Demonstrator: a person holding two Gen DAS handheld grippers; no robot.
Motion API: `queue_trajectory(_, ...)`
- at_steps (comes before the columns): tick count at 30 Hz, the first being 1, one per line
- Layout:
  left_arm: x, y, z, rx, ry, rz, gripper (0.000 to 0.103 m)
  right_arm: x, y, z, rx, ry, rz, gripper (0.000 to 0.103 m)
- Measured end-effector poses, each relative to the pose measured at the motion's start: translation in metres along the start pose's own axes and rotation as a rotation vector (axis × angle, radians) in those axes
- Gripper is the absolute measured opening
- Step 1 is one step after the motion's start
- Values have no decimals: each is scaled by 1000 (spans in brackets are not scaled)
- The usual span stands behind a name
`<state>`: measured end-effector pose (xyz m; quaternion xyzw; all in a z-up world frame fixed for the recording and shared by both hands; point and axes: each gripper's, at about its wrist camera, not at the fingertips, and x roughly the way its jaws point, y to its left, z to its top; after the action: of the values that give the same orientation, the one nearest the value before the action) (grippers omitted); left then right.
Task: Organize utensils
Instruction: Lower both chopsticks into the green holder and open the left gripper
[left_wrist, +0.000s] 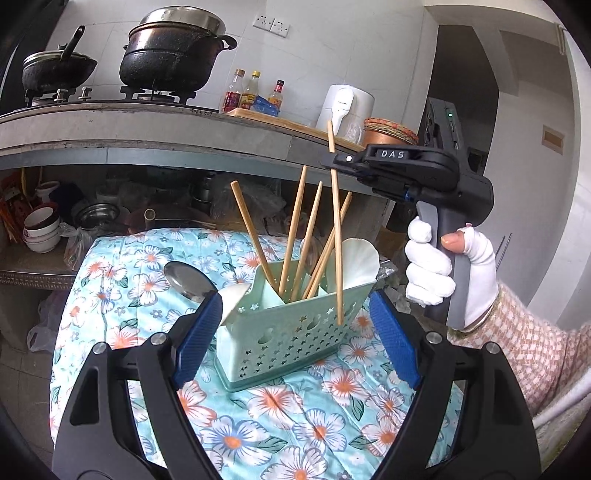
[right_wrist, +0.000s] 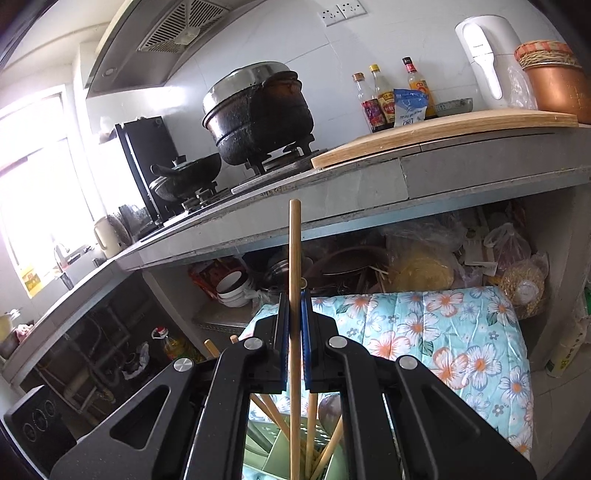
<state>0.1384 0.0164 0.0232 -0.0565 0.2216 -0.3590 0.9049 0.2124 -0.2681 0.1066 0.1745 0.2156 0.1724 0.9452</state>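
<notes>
A mint-green perforated utensil caddy (left_wrist: 291, 334) stands on the floral cloth (left_wrist: 303, 417). It holds several wooden chopsticks (left_wrist: 293, 229) and white ceramic spoons (left_wrist: 358, 262). My left gripper (left_wrist: 295, 339) is open, with one blue finger on each side of the caddy. A metal spoon (left_wrist: 188, 280) lies on the cloth behind the left finger. My right gripper (left_wrist: 334, 162) is shut on one upright chopstick (left_wrist: 337, 240) whose lower end is in the caddy. In the right wrist view this gripper (right_wrist: 294, 306) clamps the chopstick (right_wrist: 294, 258) above the caddy (right_wrist: 273, 439).
A concrete counter (left_wrist: 147, 129) behind carries a stove with black pots (left_wrist: 170, 55), sauce bottles (left_wrist: 251, 92), a white kettle (left_wrist: 347, 107) and a cutting board (right_wrist: 443, 133). Bowls (left_wrist: 40, 229) and bags fill the shelf underneath.
</notes>
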Motion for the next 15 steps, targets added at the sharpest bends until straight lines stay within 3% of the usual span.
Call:
queue_trajectory(7, 2, 1, 0, -20, 6, 10, 78, -9, 16, 26, -63, -90, 30, 6)
queue_trajectory(15, 0, 1, -1, -23, 5, 35, 78, 12, 10, 7, -69, -64, -4, 6)
